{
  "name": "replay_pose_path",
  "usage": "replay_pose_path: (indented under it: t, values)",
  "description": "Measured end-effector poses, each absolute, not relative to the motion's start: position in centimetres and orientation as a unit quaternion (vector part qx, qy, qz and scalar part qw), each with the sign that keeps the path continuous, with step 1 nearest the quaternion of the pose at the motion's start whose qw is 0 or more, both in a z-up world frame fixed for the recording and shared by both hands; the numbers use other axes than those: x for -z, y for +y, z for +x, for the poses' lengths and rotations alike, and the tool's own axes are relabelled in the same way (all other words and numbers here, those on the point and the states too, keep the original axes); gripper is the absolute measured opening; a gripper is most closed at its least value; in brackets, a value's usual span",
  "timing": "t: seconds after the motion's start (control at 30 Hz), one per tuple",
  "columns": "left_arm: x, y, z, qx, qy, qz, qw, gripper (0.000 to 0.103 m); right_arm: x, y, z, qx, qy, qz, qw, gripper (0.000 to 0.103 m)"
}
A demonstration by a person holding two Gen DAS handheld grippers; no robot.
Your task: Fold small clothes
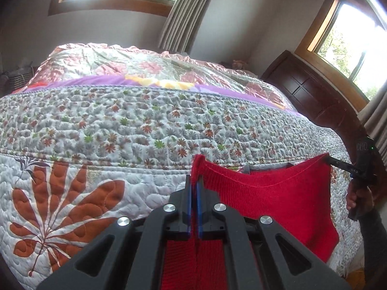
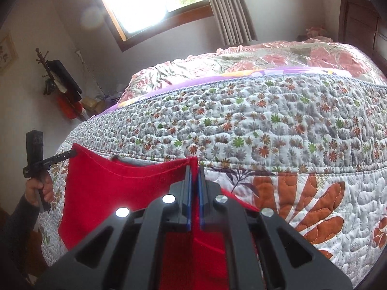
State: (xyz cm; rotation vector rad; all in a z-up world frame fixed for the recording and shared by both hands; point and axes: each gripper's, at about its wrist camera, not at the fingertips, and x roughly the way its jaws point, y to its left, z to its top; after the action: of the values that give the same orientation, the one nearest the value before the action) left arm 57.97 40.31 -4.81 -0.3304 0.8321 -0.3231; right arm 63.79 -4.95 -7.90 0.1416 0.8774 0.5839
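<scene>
A small red knit garment hangs stretched in the air between both grippers, above the near edge of the bed. My left gripper is shut on one top corner of it; the cloth runs down between the blue pads. My right gripper is shut on the other top corner of the red garment. Each view shows the other gripper at the far corner: the right gripper and the left gripper. A grey inner neckband shows at the curved top edge.
A bed covered with a flowered quilt fills the space ahead, with a pink floral cover at its far end. A dark wooden dresser stands to the right. A coat stand is on the left wall. Windows and curtains lie behind.
</scene>
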Motion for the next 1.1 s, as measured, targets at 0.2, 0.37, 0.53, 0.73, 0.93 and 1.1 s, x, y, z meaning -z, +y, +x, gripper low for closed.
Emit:
replay_pose_path:
  t: [0.2,0.37,0.53,0.73,0.93,1.1]
  values:
    - [3.7,40.9,59.6,0.147,0.398,-0.160,0.891,0.003,7.4,-5.2,65.2,-0.266,0.418,0.074,0.865,0.003]
    - [5.6,40.8,61.3,0.143,0.416,-0.164,0.883,0.003,8.3,-5.2,66.5,-0.259,0.425,0.079,0.863,0.003]
    - [8.3,40.9,62.0,0.136,0.440,-0.175,0.870,0.003,9.7,-4.8,67.5,-0.253,0.439,0.075,0.859,0.003]
    - [10.9,41.1,62.3,0.123,0.477,-0.172,0.853,0.003,12.4,-5.0,68.5,-0.237,0.460,0.088,0.851,0.003]
    - [7.8,41.6,59.3,0.075,0.455,-0.153,0.874,0.012,11.6,-6.5,65.7,-0.238,0.440,0.137,0.855,0.025]
    - [4.9,37.6,53.3,0.201,0.432,-0.165,0.864,0.015,10.8,-5.5,59.1,-0.311,0.430,0.143,0.835,0.025]
